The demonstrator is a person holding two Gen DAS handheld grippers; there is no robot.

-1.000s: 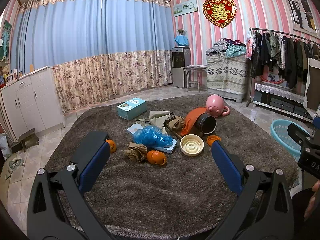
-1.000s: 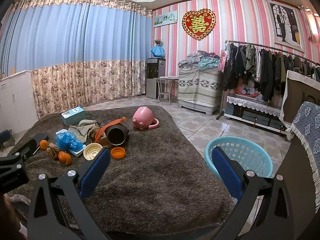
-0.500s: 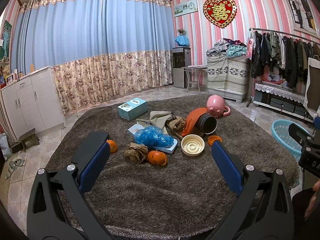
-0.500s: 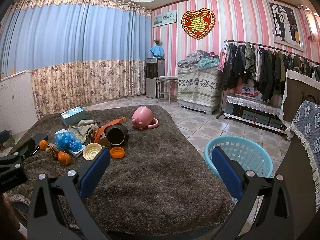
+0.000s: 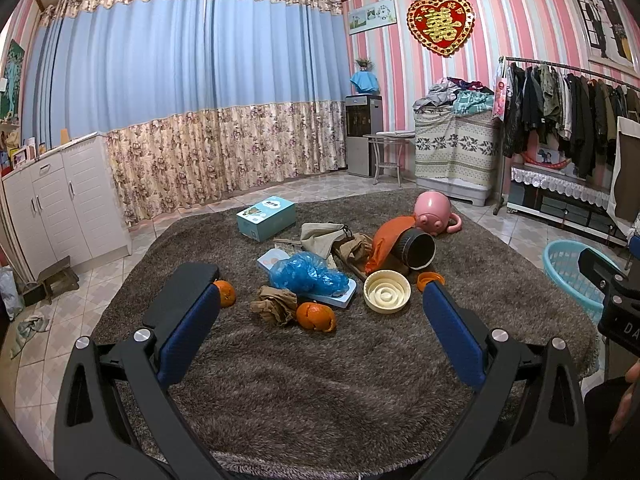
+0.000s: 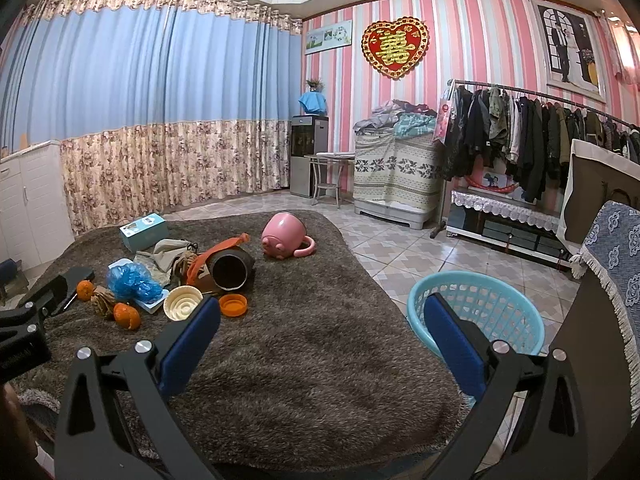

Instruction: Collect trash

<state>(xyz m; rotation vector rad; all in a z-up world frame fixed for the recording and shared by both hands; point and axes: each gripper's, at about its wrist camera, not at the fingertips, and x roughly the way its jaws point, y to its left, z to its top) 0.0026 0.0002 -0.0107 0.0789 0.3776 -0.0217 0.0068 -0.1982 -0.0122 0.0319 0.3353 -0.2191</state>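
Note:
Trash lies in a heap on a brown shaggy rug point(image 5: 320, 380): orange peel point(image 5: 316, 316), a second orange peel point(image 5: 226, 293), crumpled brown paper point(image 5: 274, 305), a blue plastic bag point(image 5: 306, 276), a cream round lid point(image 5: 387, 291), an orange cap point(image 5: 430, 280) and a dark jar point(image 5: 416, 248) on its side. My left gripper point(image 5: 320, 316) is open and empty, short of the heap. My right gripper point(image 6: 320, 320) is open and empty, above the rug's right part. A light blue basket point(image 6: 480, 308) stands on the tiles right of the rug.
A pink pig-shaped mug point(image 5: 434, 220) and a teal box point(image 5: 266, 218) lie at the far side of the heap. White cabinets point(image 5: 52, 200) stand left, a clothes rack point(image 6: 540, 148) right. The other gripper shows at the right edge point(image 5: 612, 292).
The left gripper has crept slightly toward the heap. The right gripper has barely moved. Both stay open.

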